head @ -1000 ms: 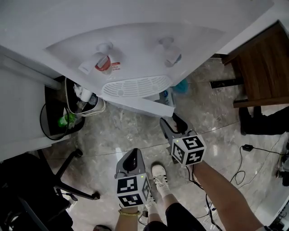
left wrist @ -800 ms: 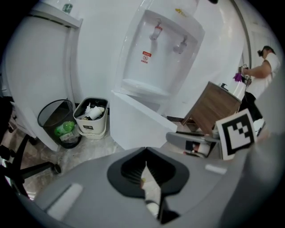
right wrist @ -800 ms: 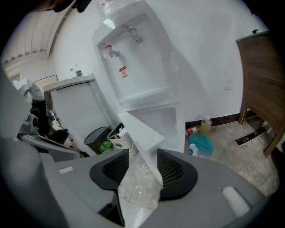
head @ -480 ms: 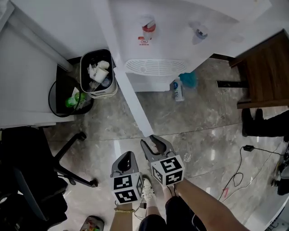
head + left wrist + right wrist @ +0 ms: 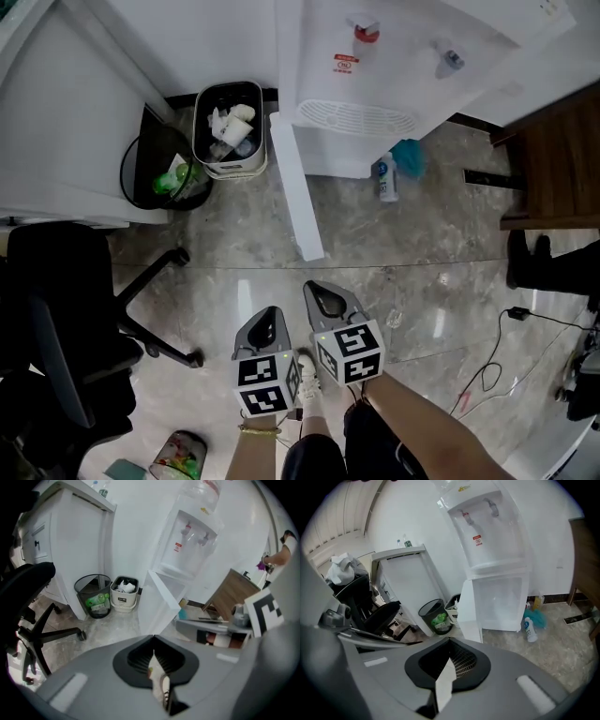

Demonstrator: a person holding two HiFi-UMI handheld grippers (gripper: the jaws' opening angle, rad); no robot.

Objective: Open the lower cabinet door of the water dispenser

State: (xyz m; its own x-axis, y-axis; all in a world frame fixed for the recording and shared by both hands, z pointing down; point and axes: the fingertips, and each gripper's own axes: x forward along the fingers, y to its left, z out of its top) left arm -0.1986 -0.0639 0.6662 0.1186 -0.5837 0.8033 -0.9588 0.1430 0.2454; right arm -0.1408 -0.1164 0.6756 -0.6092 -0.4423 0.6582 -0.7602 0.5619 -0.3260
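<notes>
The white water dispenser (image 5: 375,66) stands at the top of the head view, its red and blue taps above the drip grille. Its lower cabinet door (image 5: 295,192) stands swung wide open, edge-on toward me; the door (image 5: 469,606) leaves the empty white compartment (image 5: 501,602) exposed, and the door (image 5: 161,597) also shows in the left gripper view. My right gripper (image 5: 315,291) (image 5: 450,641) hangs over the floor just short of the door's free end, shut and empty. Beside it, my left gripper (image 5: 272,317) (image 5: 153,639) is shut on nothing.
A white trash bin (image 5: 230,127) and a black wire bin (image 5: 159,169) sit left of the dispenser. An office chair (image 5: 66,309) fills the left. A spray bottle (image 5: 387,178) lies by the dispenser's base, a wooden cabinet (image 5: 553,159) stands right, and cables (image 5: 506,347) trail on the floor.
Both grippers have drawn back from the dispenser. The right gripper's jaws, open near the door's edge before, have closed with nothing in them. The door now stands farther open.
</notes>
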